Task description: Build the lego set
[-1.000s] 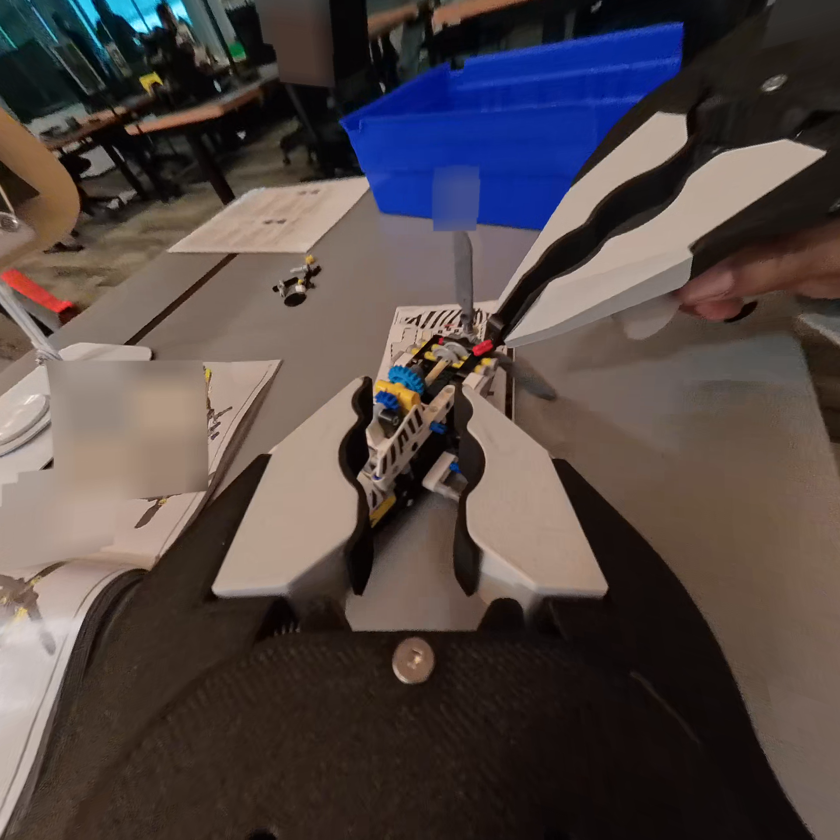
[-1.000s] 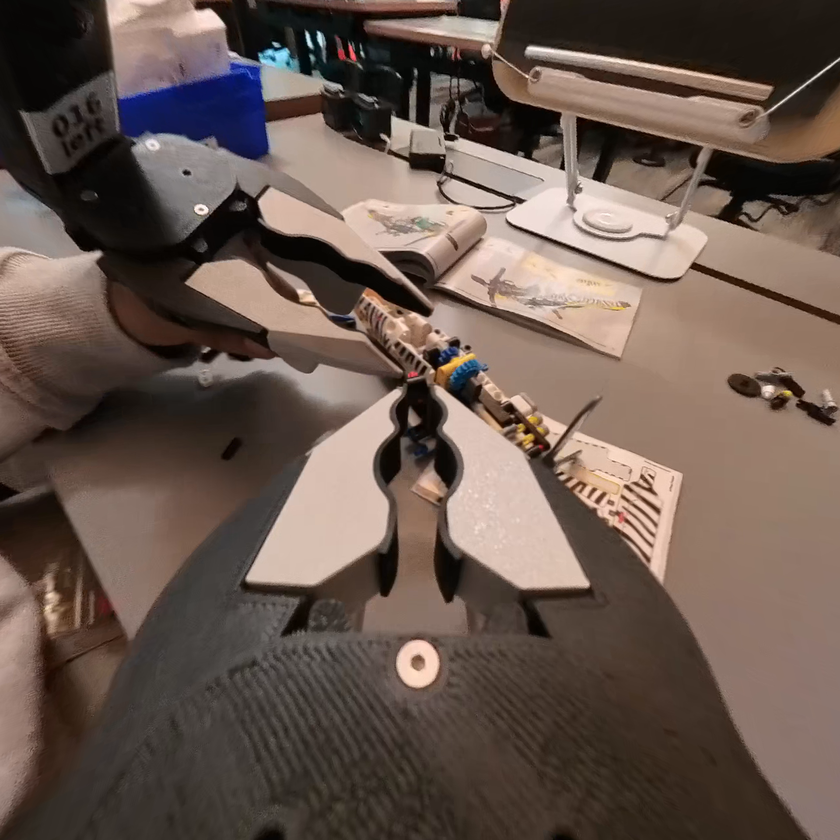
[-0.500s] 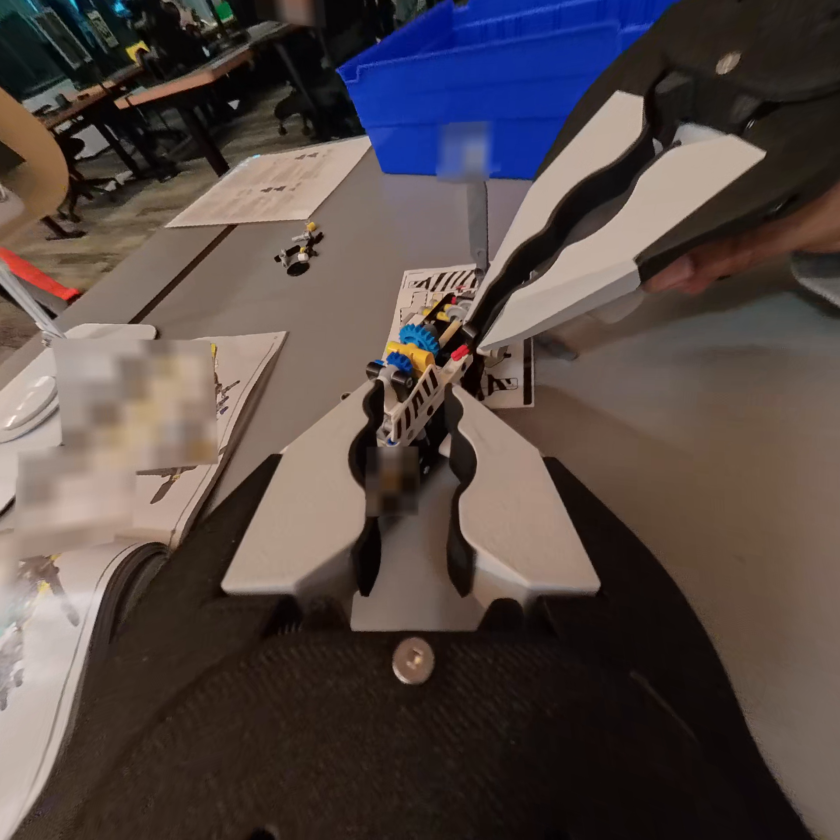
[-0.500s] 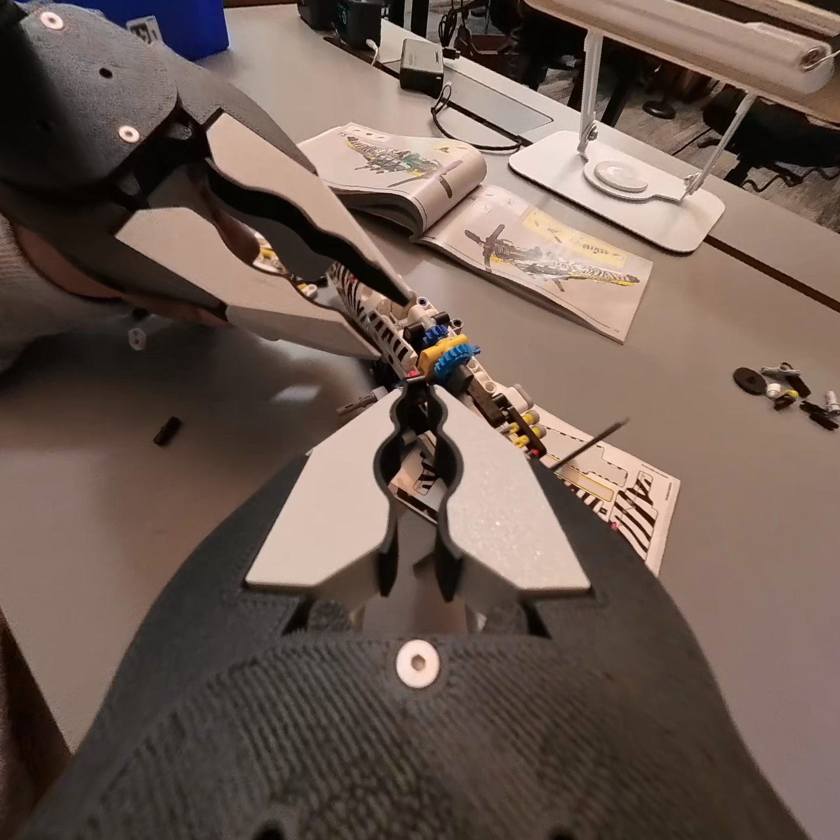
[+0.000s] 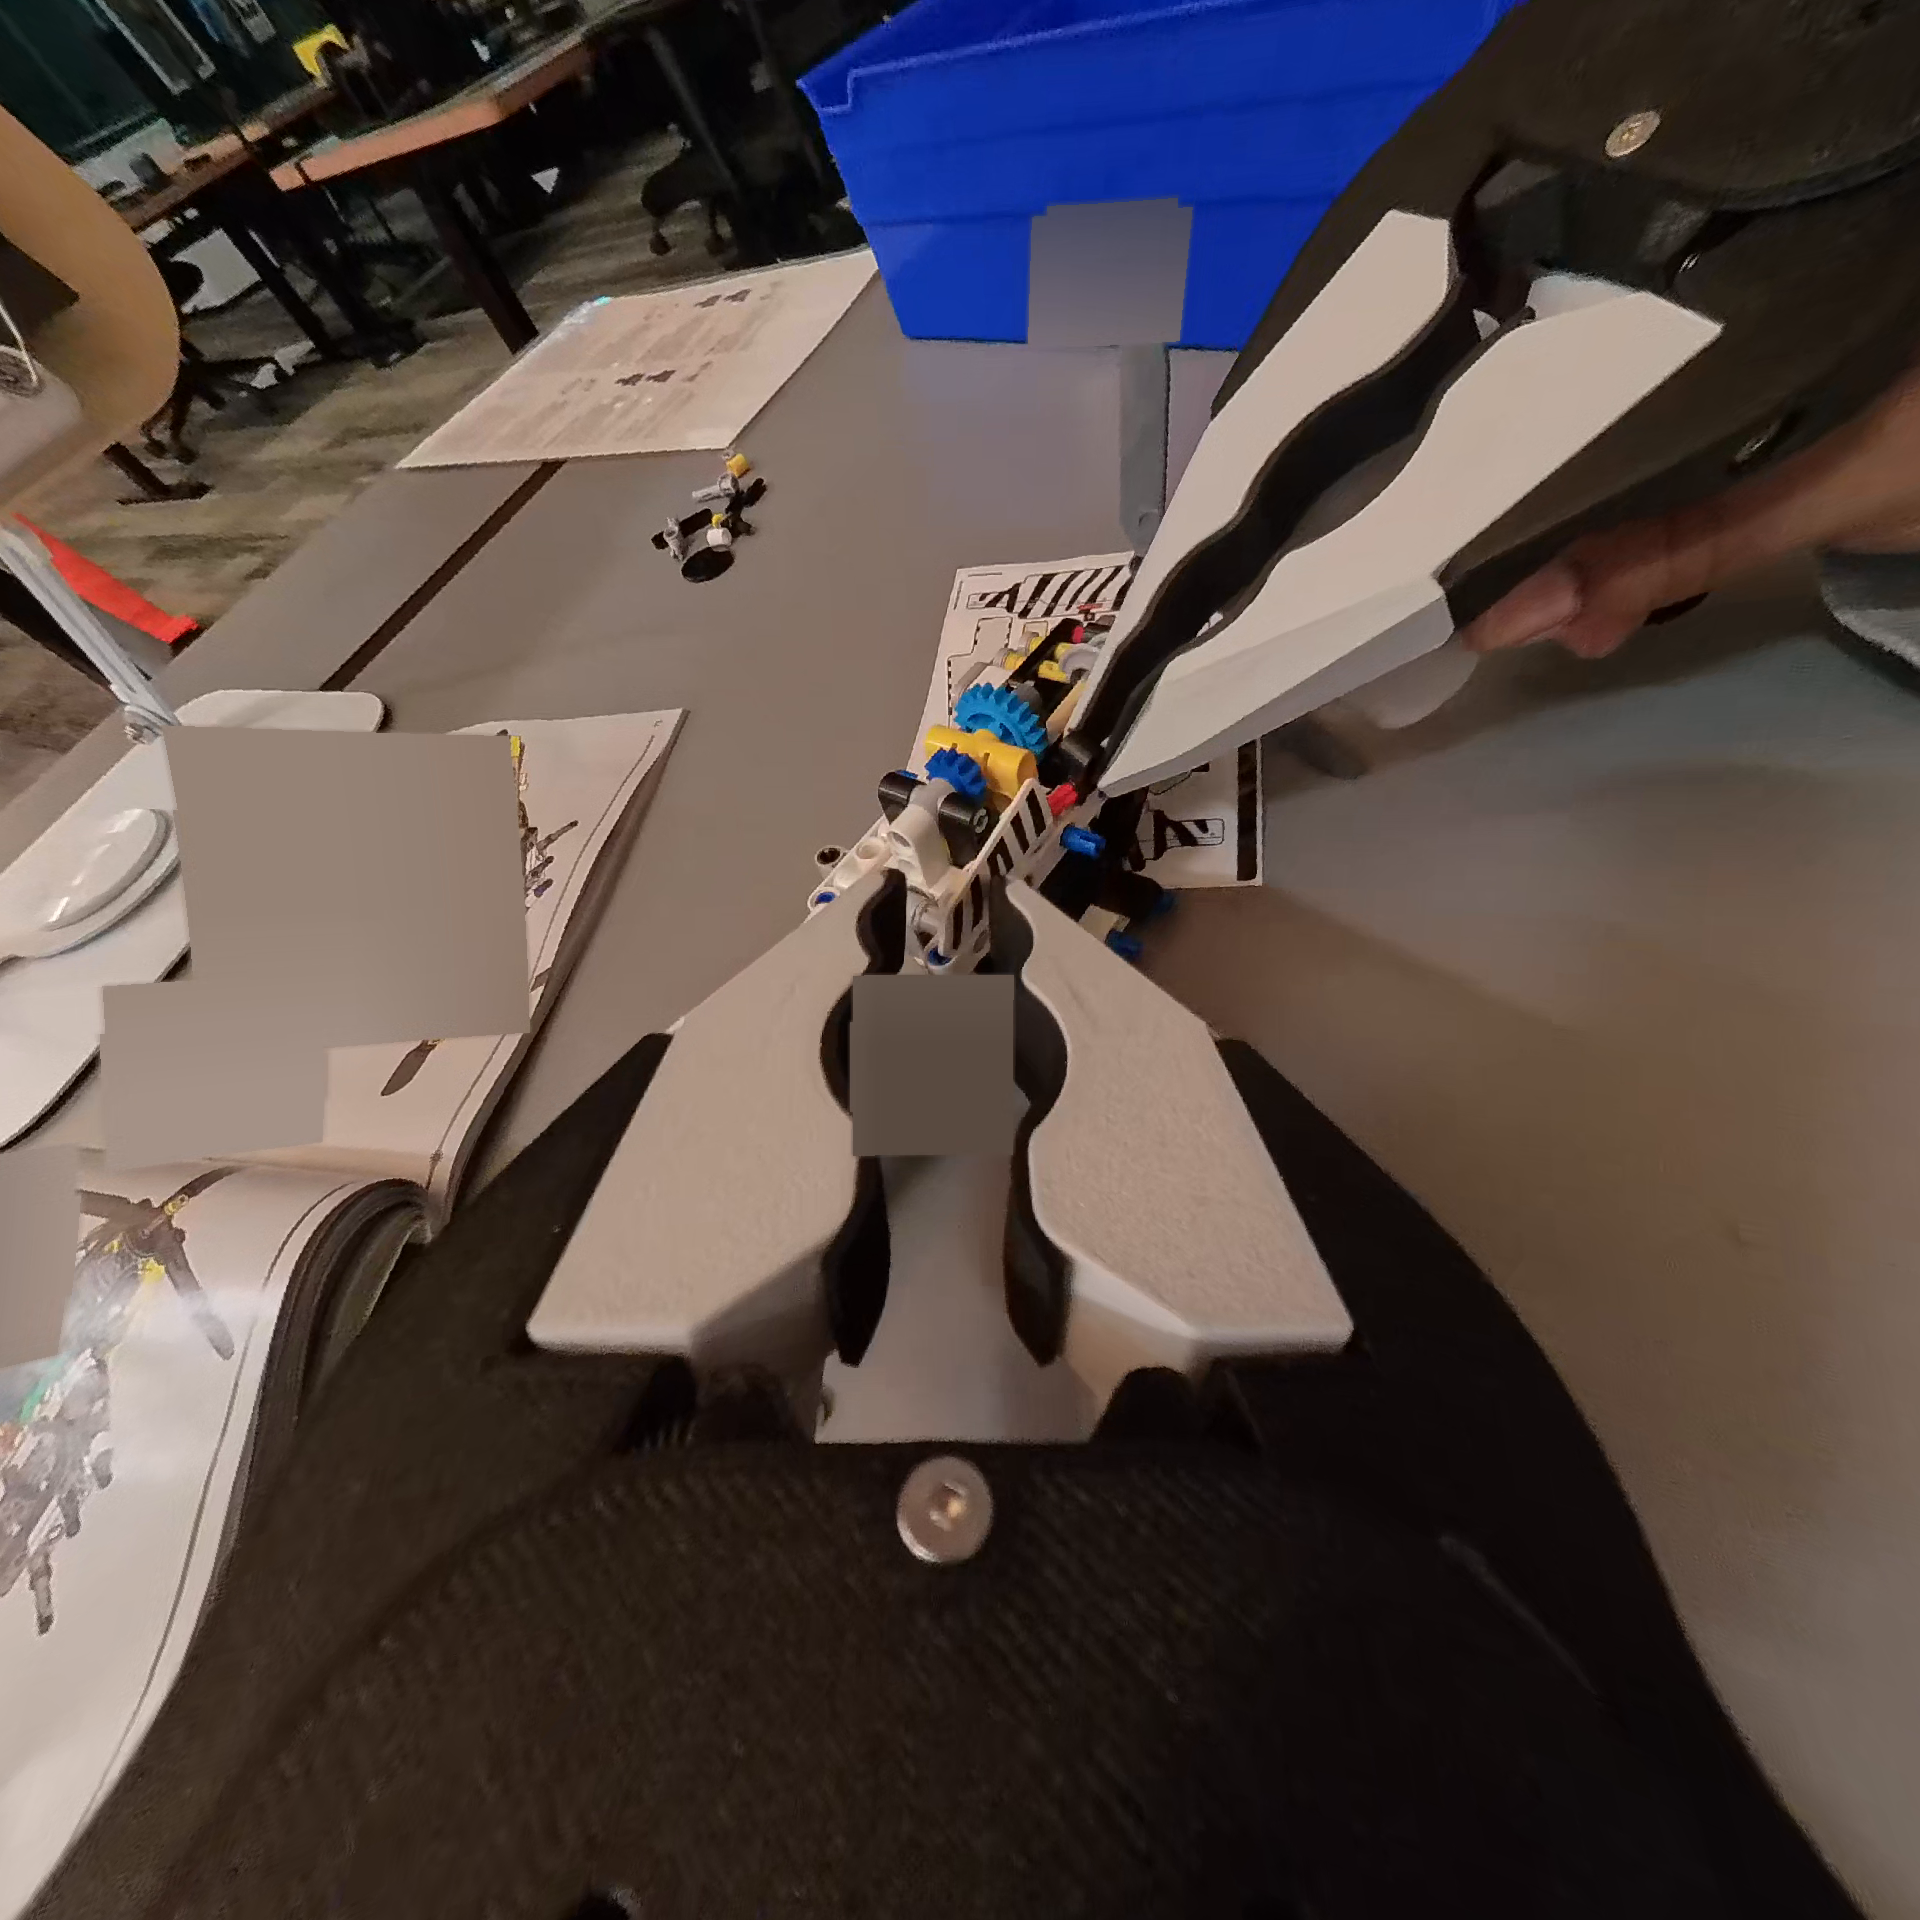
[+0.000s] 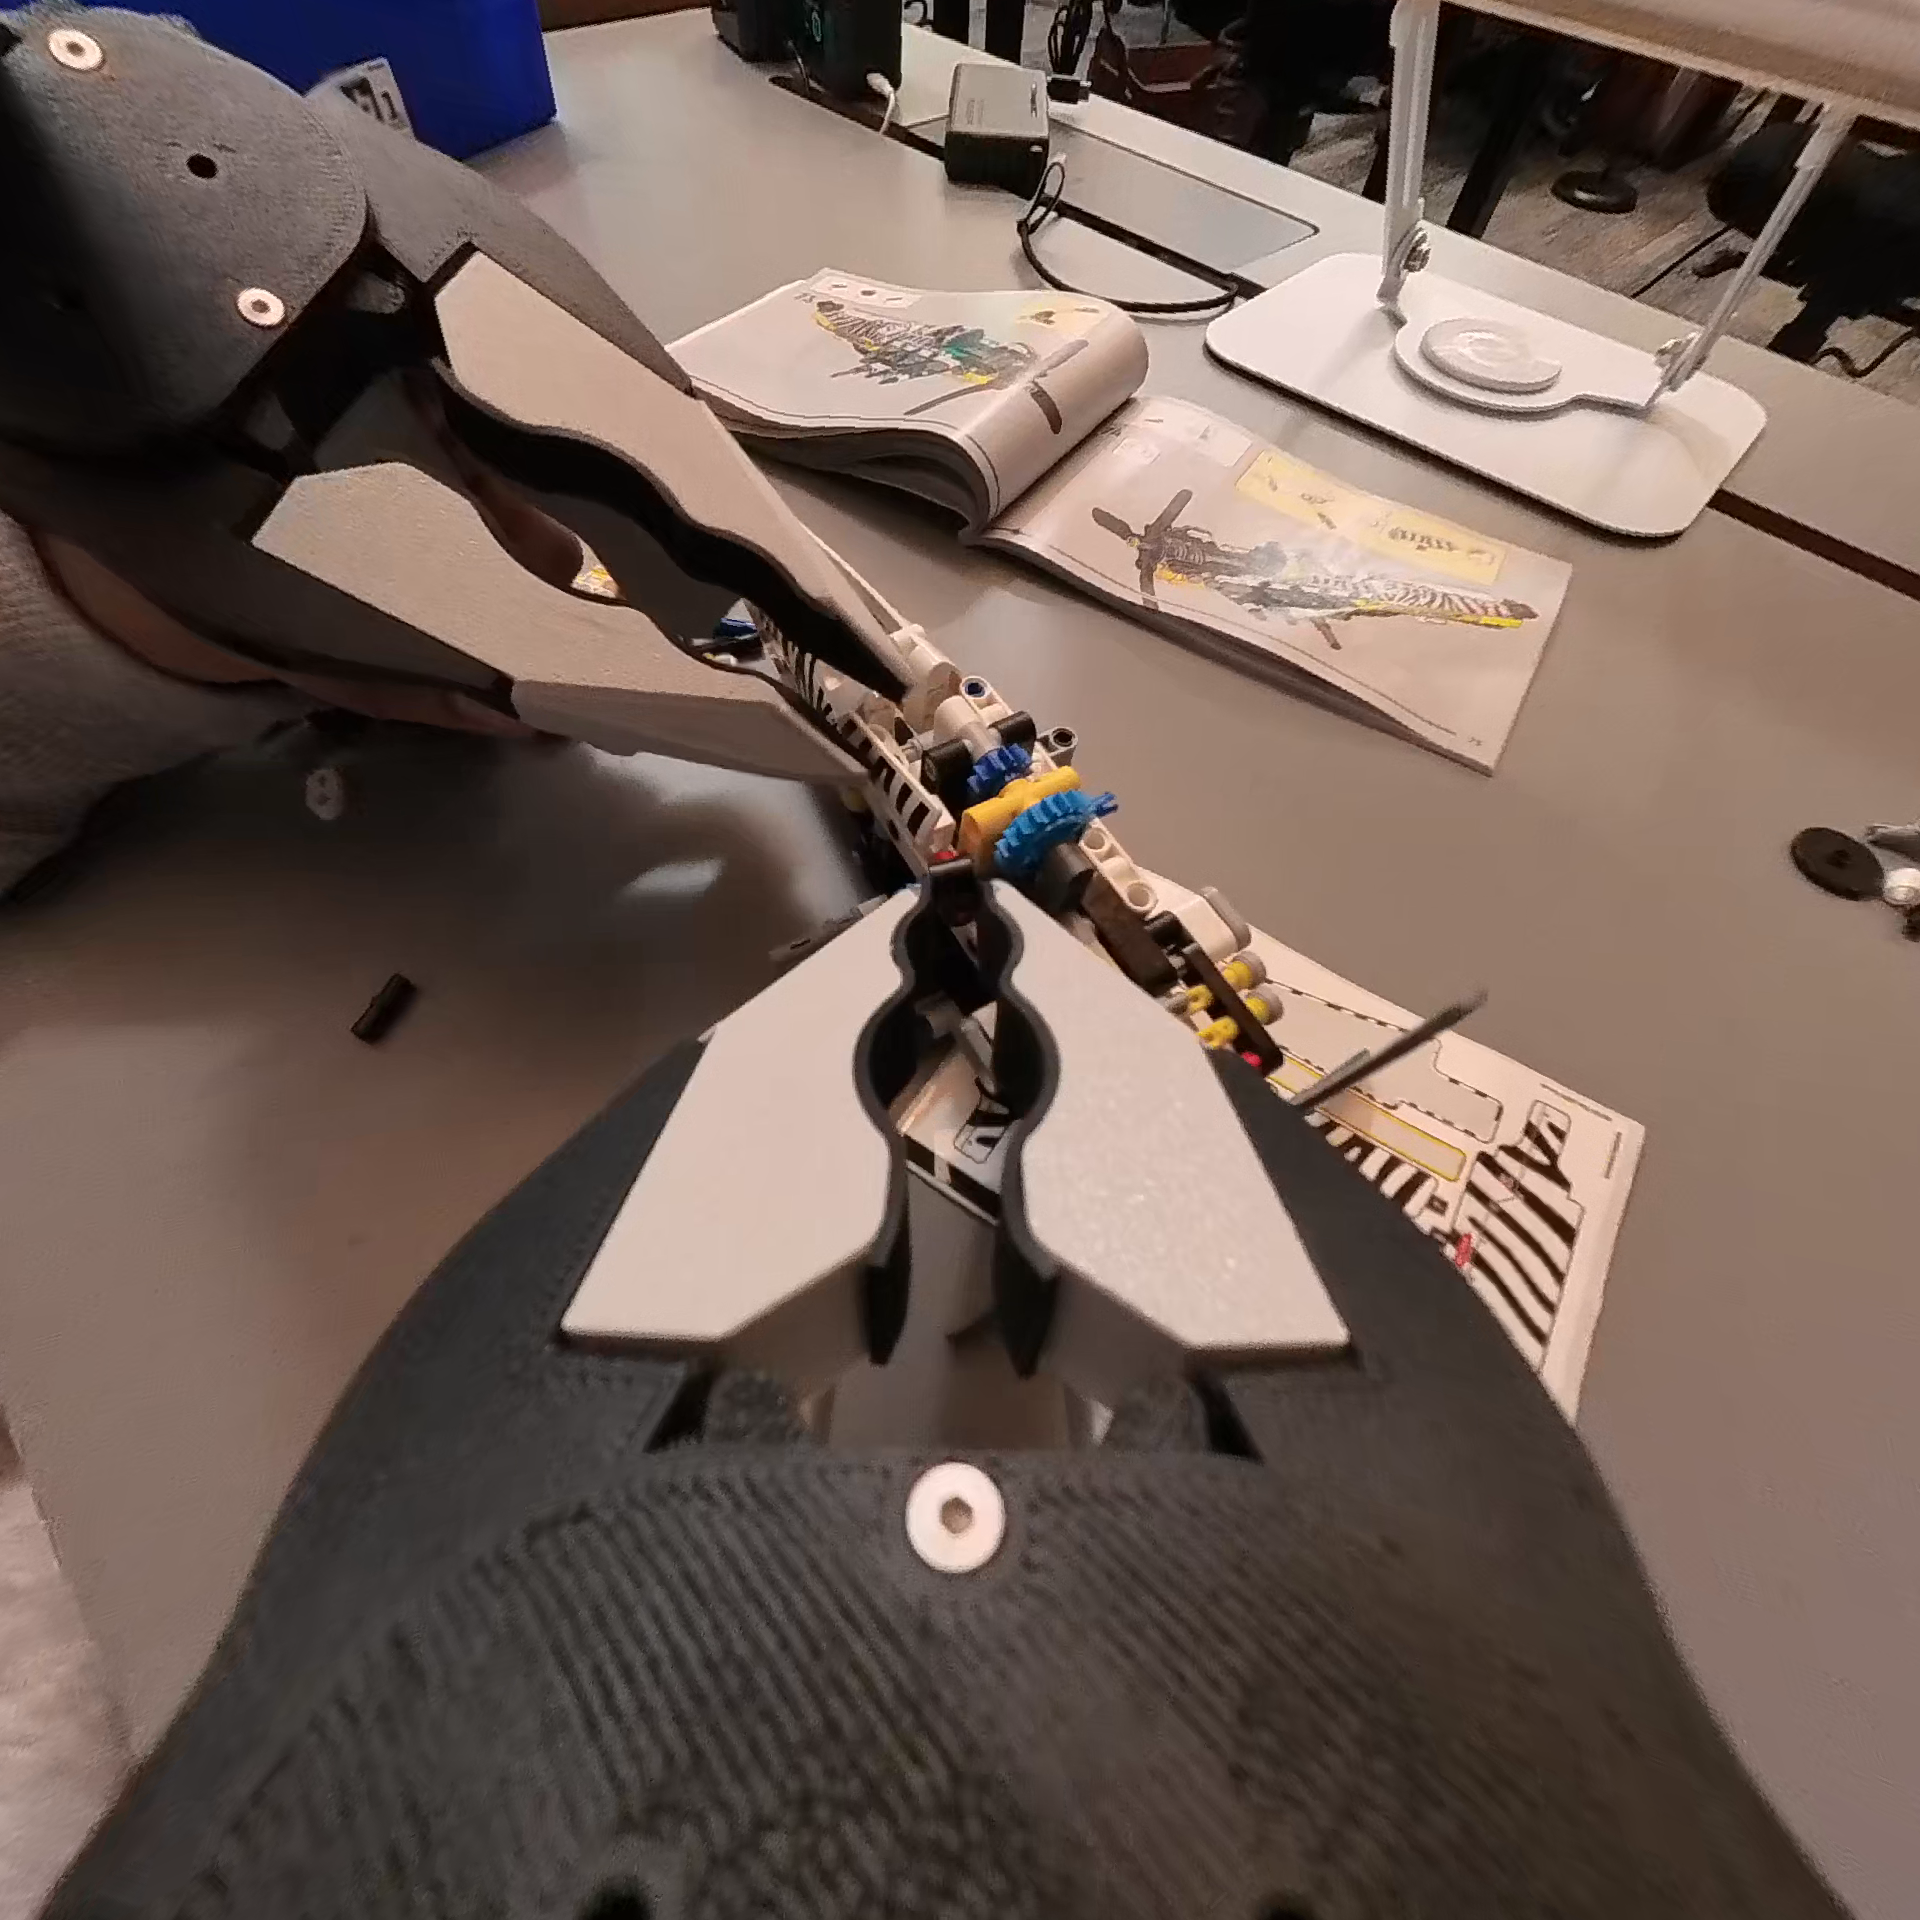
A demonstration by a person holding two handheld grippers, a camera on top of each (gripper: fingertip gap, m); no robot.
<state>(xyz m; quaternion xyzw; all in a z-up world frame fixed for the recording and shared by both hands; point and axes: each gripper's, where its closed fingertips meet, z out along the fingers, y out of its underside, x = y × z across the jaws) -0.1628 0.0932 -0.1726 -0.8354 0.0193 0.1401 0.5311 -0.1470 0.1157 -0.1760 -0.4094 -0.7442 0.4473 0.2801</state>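
Observation:
The lego model [image 5: 992,743] is a long white, black-striped frame with blue gears and a yellow piece, and it lies over a sticker sheet [image 5: 1195,831]. My left gripper [image 5: 945,904] is shut on the model's near striped end. My right gripper [image 5: 1089,771] comes in from the upper right, with its tips against the model's side by a red pin. In the right wrist view my right gripper [image 6: 954,881] is shut on a black part of the model [image 6: 1029,821]. There my left gripper [image 6: 883,717] grips the model's other end. A thin dark rod [image 6: 1382,1049] sticks up at the far end.
An open instruction booklet [image 6: 1299,561] lies beyond the model and shows at left in the left wrist view [image 5: 582,810]. There is also a white lamp base [image 6: 1507,416], a blue bin [image 5: 1091,135], a paper sheet [image 5: 644,374], loose small parts [image 5: 712,520] and a black pin [image 6: 379,1008]. The grippers are tip to tip, or close to it.
My left gripper has slid back, so it now holds the model at its fingertips. My right gripper's tips have moved from the model's far end to its middle.

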